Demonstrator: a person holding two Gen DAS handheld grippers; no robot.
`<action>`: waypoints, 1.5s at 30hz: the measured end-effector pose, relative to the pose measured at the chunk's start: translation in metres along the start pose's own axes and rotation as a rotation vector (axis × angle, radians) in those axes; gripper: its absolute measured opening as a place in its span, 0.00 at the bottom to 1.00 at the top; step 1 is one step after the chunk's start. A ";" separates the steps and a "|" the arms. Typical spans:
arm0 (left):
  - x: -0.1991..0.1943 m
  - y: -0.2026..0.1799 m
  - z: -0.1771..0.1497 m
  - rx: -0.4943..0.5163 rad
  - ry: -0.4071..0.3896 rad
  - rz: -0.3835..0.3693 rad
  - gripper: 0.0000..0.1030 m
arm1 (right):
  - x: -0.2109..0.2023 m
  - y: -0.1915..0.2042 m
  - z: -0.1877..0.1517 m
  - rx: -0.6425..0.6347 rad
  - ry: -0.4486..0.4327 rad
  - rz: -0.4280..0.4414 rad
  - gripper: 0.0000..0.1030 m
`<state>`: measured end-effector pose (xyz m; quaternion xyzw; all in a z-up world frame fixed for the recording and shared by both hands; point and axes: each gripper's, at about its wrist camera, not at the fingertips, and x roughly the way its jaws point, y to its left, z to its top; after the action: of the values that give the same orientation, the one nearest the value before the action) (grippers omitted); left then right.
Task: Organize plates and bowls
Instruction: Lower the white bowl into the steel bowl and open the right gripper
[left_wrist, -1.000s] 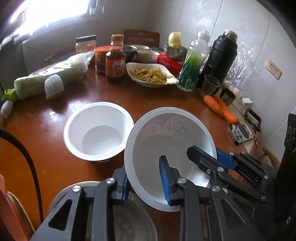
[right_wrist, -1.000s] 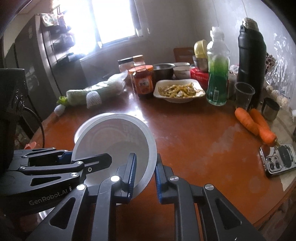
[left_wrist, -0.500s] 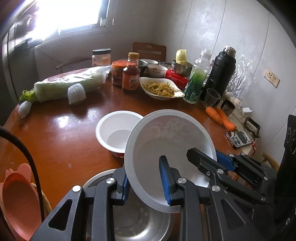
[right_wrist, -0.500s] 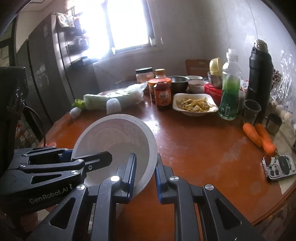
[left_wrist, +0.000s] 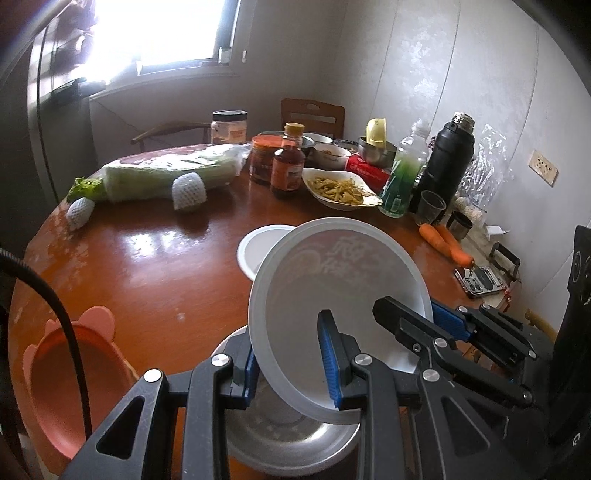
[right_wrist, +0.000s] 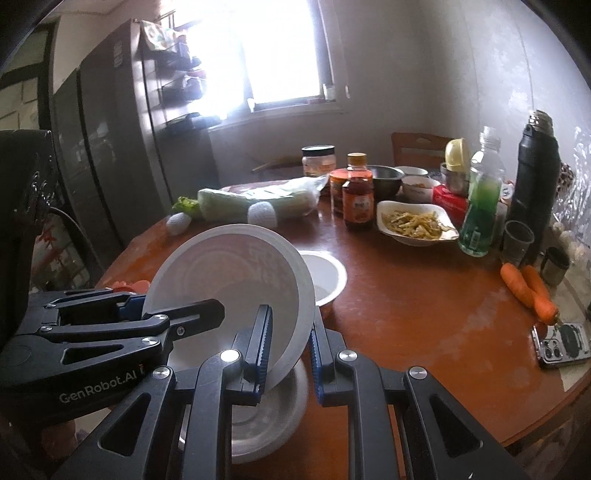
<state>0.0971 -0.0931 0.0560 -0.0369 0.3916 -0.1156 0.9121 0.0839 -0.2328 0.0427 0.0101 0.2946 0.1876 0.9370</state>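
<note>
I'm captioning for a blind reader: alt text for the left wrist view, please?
Both hand-held grippers, left and right, clamp a tilted white bowl above a steel bowl on a wooden table. Another white bowl sits behind it.

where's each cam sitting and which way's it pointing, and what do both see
Left wrist: rides the left gripper, looking down across the wooden table toward the wall; its own fingers clamp the white bowl, and the right gripper enters from the right.
Right wrist: rides the right gripper, facing the window and fridge; its fingers pinch the bowl's rim, the left gripper at left.
Shared: the held bowl, a second white bowl, the metal bowl below, carrots.
</note>
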 end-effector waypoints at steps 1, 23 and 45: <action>-0.001 0.003 -0.002 -0.005 0.003 0.004 0.29 | 0.000 0.003 0.000 -0.005 0.001 0.003 0.19; 0.021 0.014 -0.048 0.018 0.140 0.057 0.29 | 0.020 0.021 -0.047 -0.015 0.149 0.041 0.20; 0.039 0.014 -0.054 0.030 0.196 0.079 0.29 | 0.035 0.019 -0.054 -0.018 0.212 0.020 0.21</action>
<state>0.0865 -0.0872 -0.0108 0.0038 0.4781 -0.0885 0.8738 0.0732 -0.2073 -0.0188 -0.0151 0.3901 0.1998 0.8987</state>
